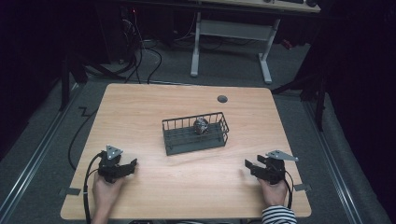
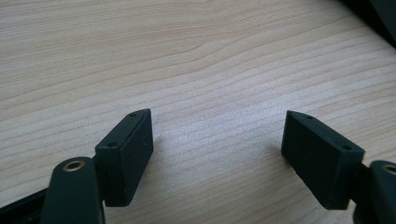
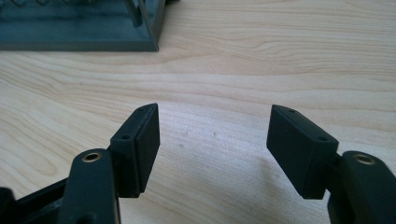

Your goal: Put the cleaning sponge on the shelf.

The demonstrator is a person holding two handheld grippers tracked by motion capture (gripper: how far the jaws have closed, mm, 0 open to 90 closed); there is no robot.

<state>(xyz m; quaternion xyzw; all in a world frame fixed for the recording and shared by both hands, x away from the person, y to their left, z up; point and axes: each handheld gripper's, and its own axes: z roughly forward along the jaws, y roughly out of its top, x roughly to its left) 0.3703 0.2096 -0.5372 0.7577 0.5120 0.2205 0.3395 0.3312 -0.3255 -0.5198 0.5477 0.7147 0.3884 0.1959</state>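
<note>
Wood-grain worktop [image 1: 140,116]; dark wire basket [image 1: 173,139] mid-worktop holds a crumpled grey ball [image 1: 201,125]. Left tool [image 1: 132,164] and right tool [image 1: 249,165] released, near front corners.

Dim lab or office workspace, wooden desk [image 1: 140,116] with cable grommet [image 1: 222,99], grey carpet [image 1: 233,70], loose floor cables [image 1: 140,60], white-legged height-adjustable desk [image 1: 266,56] behind

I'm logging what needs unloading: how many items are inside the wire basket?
1. A single small, round, grey-speckled object sits inside the dark wire basket, toward its right half near the back wall. Nothing else shows through the wires.
</note>
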